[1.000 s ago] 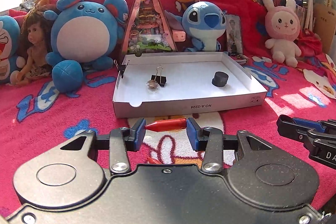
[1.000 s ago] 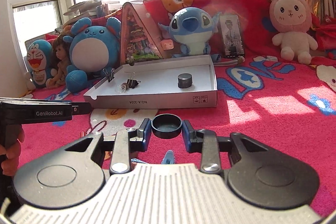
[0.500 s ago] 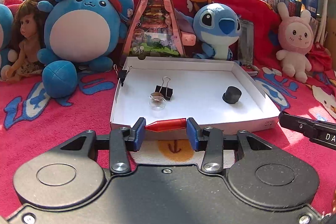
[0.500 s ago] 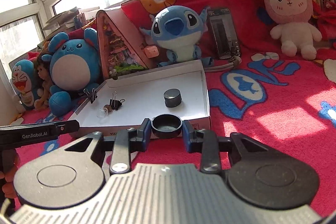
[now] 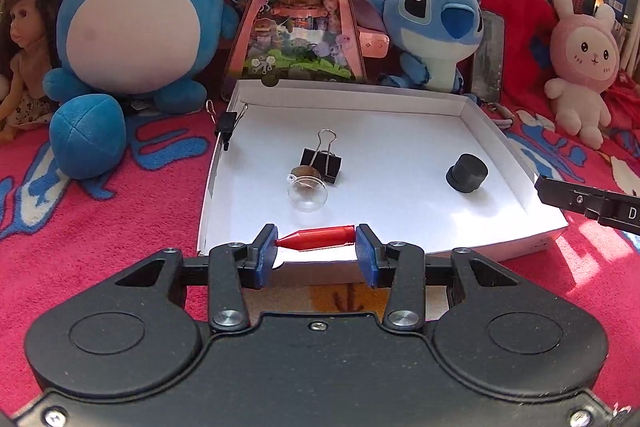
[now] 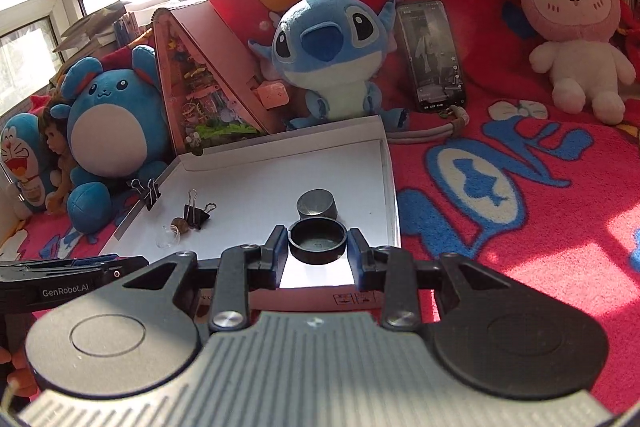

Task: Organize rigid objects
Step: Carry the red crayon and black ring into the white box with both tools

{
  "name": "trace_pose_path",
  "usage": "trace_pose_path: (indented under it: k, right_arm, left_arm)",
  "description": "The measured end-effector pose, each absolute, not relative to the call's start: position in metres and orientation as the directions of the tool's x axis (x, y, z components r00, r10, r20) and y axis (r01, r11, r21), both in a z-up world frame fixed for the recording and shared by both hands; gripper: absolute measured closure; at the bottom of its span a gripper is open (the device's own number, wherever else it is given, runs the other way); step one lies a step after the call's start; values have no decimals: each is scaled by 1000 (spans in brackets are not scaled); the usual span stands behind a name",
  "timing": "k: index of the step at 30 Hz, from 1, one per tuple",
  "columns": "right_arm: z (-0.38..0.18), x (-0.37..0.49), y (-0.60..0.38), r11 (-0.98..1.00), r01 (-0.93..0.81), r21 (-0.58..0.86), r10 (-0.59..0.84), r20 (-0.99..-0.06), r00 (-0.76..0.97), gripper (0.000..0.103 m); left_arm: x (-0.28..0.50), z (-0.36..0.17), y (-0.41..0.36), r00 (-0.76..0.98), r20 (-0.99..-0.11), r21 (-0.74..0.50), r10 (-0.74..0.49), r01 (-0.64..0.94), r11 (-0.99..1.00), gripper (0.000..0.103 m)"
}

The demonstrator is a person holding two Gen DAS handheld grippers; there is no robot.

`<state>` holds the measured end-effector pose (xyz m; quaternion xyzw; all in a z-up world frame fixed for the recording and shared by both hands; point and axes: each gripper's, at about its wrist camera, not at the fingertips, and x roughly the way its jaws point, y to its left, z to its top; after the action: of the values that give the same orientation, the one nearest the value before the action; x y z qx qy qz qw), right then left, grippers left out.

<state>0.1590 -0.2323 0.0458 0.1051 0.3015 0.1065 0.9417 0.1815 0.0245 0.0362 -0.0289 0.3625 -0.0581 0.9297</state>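
We hold: left gripper (image 5: 316,251) clamps a red bullet-shaped piece (image 5: 318,238); right gripper (image 6: 317,251) clamps a black round cap (image 6: 317,241), both over the white tray (image 5: 540,245) near edge.

white shallow cardboard tray (image 5: 404,95), plain inside. red tapered plastic piece (image 5: 316,238) between blue pads (image 5: 267,254) of the black left hand-held gripper (image 5: 316,247). black round cap (image 6: 317,241) in the right hand-held gripper (image 6: 317,247), its body grey and ribbed. black binder clip (image 5: 322,161) with silver wire handles. red fleece blanket (image 6: 520,187) patterned in blue and white. pink and white plush rabbit (image 6: 572,15).
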Motion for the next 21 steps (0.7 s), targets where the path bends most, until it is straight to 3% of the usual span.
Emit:
trace_pose_path:
  k: [21]
  right_arm:
    - [40, 249, -207, 973, -106, 203, 220, -703, 676, 65]
  left_arm:
    - [225, 18, 13, 678, -730, -51, -85, 70, 996, 63]
